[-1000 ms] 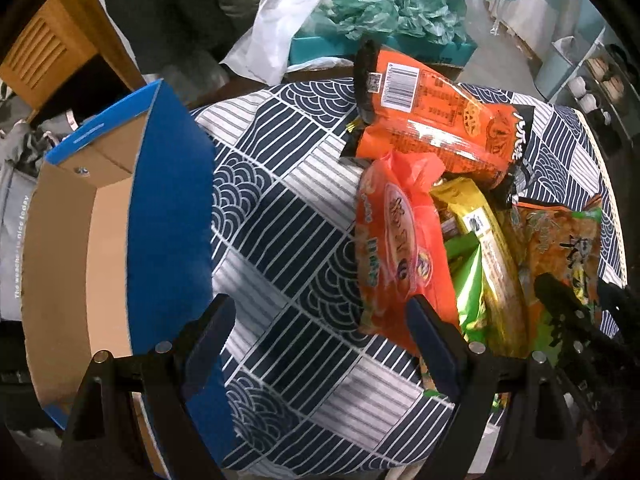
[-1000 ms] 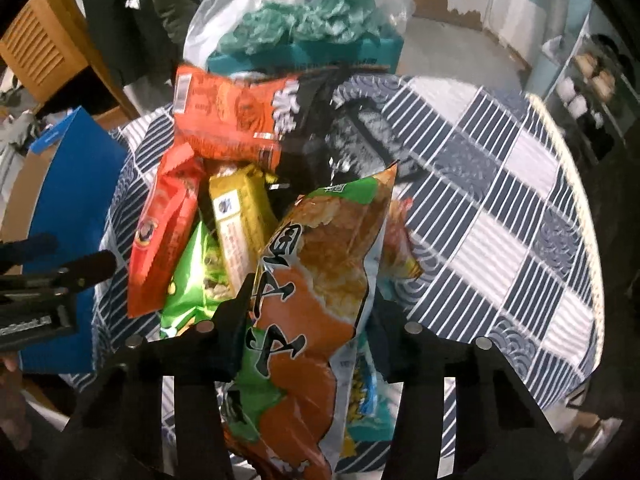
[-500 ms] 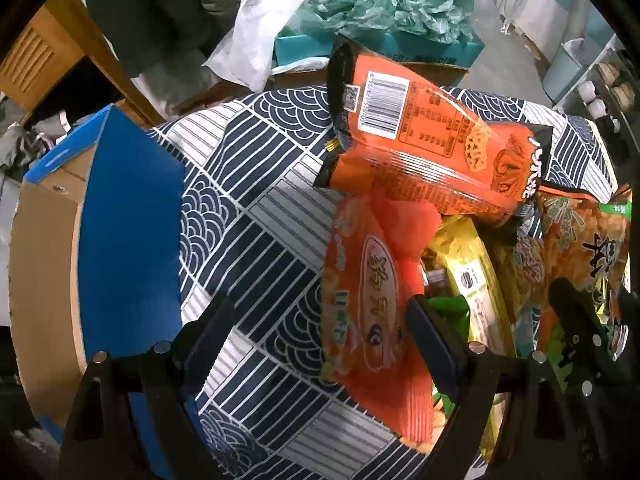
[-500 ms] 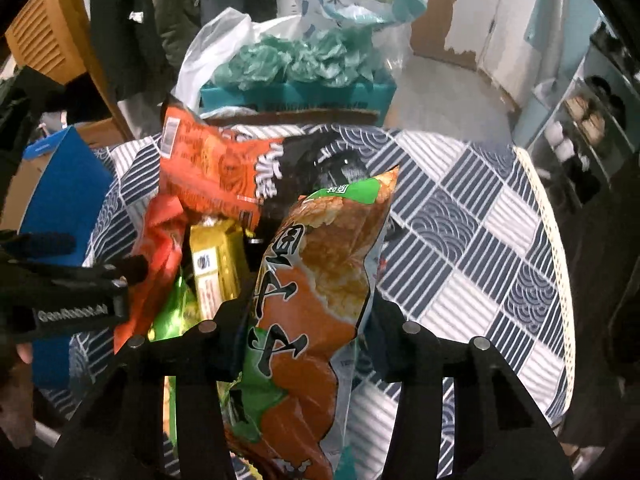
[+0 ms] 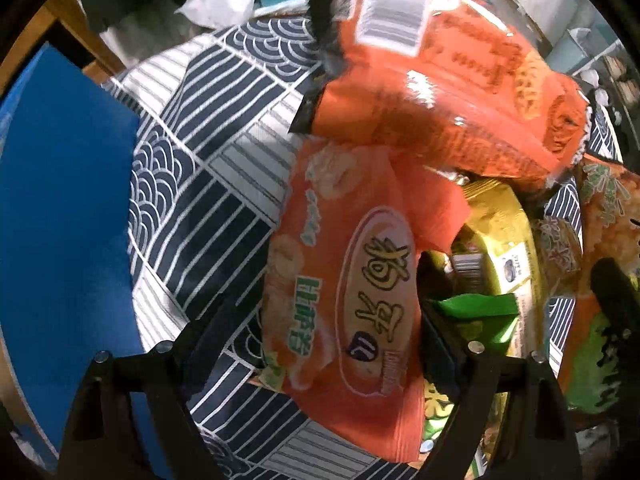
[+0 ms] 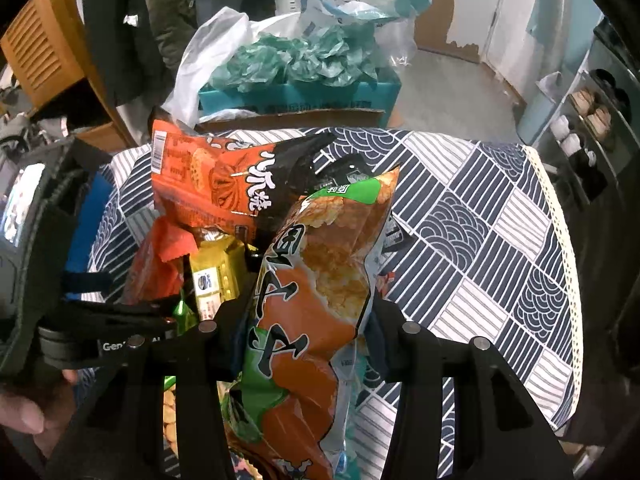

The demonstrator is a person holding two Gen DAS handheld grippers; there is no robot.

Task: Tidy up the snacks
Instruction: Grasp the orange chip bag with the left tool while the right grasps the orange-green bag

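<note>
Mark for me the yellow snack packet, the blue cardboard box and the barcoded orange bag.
yellow snack packet [image 6: 214, 276], right wrist view, label.
blue cardboard box [image 5: 60, 208], left wrist view, outer wall.
barcoded orange bag [image 5: 460, 92], left wrist view, middle.

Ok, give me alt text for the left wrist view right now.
The open left gripper straddles an orange snack packet lying on a navy patterned tablecloth, its jaws just closing slightly. More snack bags are piled right; a blue box stands left.
</note>
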